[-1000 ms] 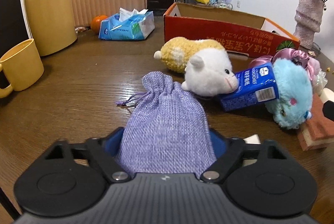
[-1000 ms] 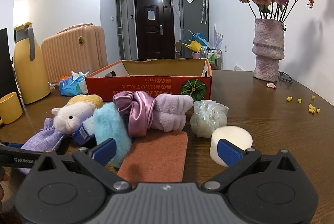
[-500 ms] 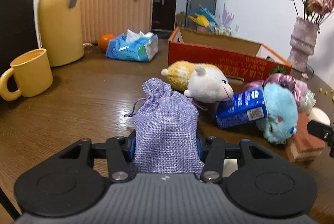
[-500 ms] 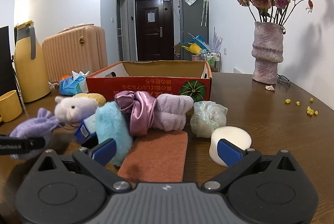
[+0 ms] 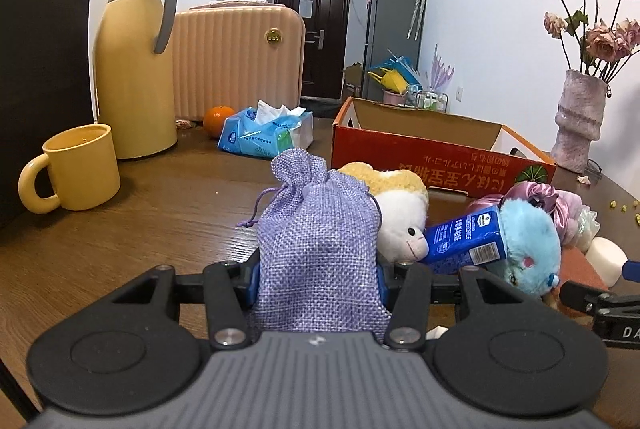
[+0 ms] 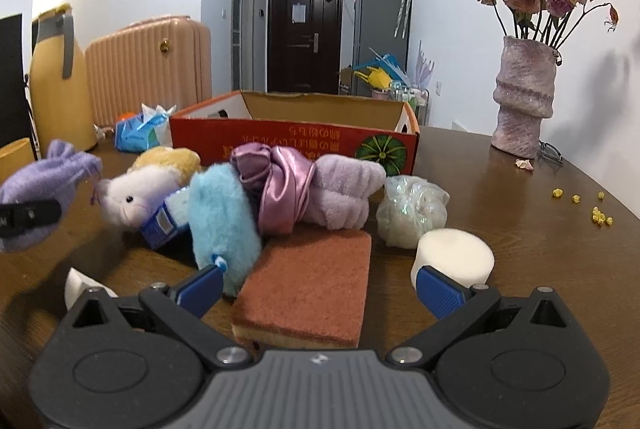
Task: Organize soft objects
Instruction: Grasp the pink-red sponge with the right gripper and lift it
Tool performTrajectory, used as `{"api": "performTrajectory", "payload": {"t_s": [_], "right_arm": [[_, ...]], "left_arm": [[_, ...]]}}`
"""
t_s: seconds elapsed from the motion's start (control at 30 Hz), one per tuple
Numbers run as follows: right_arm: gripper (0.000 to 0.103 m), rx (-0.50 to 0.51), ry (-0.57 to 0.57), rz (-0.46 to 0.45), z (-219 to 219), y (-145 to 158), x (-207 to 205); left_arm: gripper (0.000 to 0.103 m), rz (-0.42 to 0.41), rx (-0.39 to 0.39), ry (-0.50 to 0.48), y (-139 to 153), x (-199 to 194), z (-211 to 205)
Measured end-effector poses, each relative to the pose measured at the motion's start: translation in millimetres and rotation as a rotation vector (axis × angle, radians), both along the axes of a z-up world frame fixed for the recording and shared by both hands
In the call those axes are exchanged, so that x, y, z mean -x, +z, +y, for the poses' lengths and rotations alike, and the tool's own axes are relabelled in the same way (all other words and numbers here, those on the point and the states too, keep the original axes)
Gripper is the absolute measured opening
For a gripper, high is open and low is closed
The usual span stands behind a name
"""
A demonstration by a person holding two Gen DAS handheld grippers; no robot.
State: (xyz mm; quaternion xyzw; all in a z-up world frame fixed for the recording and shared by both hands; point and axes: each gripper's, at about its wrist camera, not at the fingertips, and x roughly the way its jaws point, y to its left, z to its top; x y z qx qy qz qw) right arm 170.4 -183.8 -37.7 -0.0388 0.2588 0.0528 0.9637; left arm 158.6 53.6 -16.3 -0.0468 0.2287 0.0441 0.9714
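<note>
My left gripper [image 5: 318,285] is shut on a purple cloth pouch [image 5: 316,245] and holds it above the table; the pouch also shows at the left of the right wrist view [image 6: 44,185]. Beyond it lie a white and yellow plush [image 5: 400,217], a blue carton [image 5: 464,241], a blue plush [image 5: 528,245] and a purple satin scrunchie [image 6: 276,181]. The open red cardboard box [image 5: 436,161] stands behind them. My right gripper [image 6: 320,289] is open over a brown sponge [image 6: 312,289], with a white foam puck [image 6: 454,257] by its right finger.
A yellow mug [image 5: 76,167], a yellow thermos [image 5: 132,69], a tissue pack [image 5: 264,131] and an orange [image 5: 218,115] stand at the left. A vase of dried roses [image 6: 524,97] stands at the right. A clear wrapped ball [image 6: 412,213] lies near the puck.
My left gripper has closed on the pouch and lifted it off the table, tilting upward. My right gripper has moved slightly forward over the sponge, still open.
</note>
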Motion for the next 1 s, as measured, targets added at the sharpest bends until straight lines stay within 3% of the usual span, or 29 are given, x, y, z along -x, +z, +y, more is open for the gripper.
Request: {"api": "performTrajectory", "payload": {"t_s": [0.33, 0.5, 0.77, 1.0], "right_arm": [[0.096, 0.041, 0.000, 0.078, 5.7, -10.6, -9.9], [0.072, 0.028, 0.023, 0.109, 5.8, -13.7, -11.4], [0.071, 0.028, 0.020, 0.106, 4.4, -12.9, -9.9], [0.070, -0.027, 0.009, 0.036, -6.1, -4.4, 3.6]], "left_arm": [[0.050, -0.010, -0.007, 0.002, 0.2, 1.2, -0.4], [0.050, -0.011, -0.005, -0.002, 0.2, 1.2, 0.3], [0.050, -0.008, 0.003, -0.008, 0.1, 2.1, 1.1], [0.050, -0.009, 0.006, -0.009, -0.1, 2.7, 1.8]]}}
